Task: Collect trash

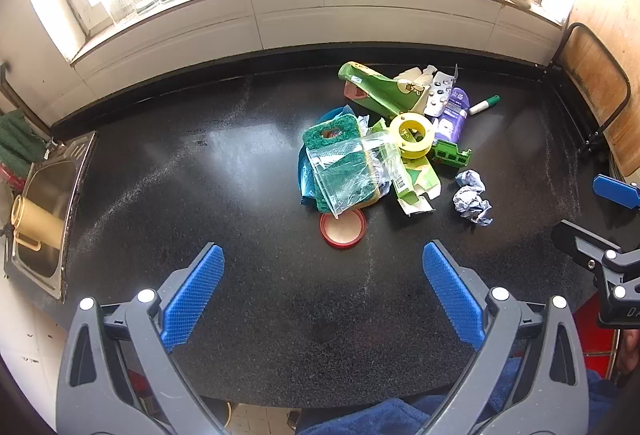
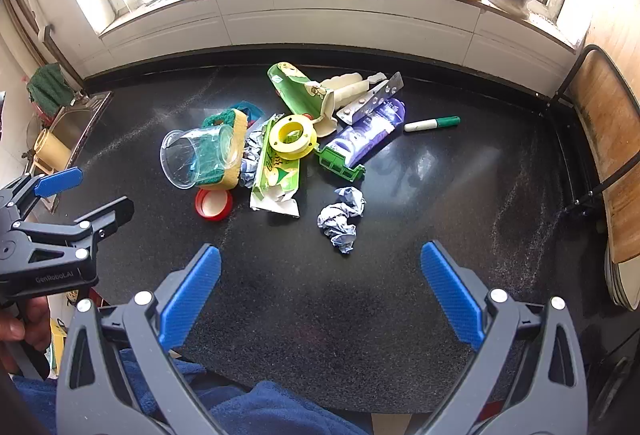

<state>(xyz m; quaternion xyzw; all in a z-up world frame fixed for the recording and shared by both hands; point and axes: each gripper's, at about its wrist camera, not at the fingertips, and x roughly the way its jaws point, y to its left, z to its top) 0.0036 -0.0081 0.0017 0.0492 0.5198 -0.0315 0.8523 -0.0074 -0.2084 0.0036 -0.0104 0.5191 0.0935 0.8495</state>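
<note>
- Your left gripper point(image 1: 323, 291) hangs over the black counter point(image 1: 160, 195), tilted down, with its blue pads spread wide and nothing between them.
- Your right gripper point(image 2: 321, 291) is spread just as wide, also with nothing between its pads, above bare counter nearer to you than the trash.
- The trash sits in one loose pile toward the back middle of the counter, well apart from both grippers.
- In the pile, a green and yellow sponge point(image 2: 224, 155) lies under a clear plastic cup point(image 2: 196, 157) that is tipped on its side.
- A red lid point(image 2: 213, 203) lies flat at the near edge of the pile, just beside the sponge.
- A yellow tape spool point(image 2: 292, 137) rests on torn green cartons point(image 2: 276, 175), with a small green plastic piece point(image 2: 340, 163) to its right.
- Behind these, a pill blister strip point(image 2: 372, 99) leans across a purple wrapper point(image 2: 364, 135).
- A green-capped marker point(image 2: 432, 123) lies by itself to the right of the pile.
- A crumpled bluish paper ball point(image 2: 342, 219) sits apart on the near right side, the piece closest to your right gripper.
- A steel sink point(image 1: 48, 203) is set at the counter's left end, and a wooden board point(image 2: 608, 155) stands on the right.
- A hand point(image 2: 24, 323) shows at the left edge of the right view, holding the other gripper's handle.
</note>
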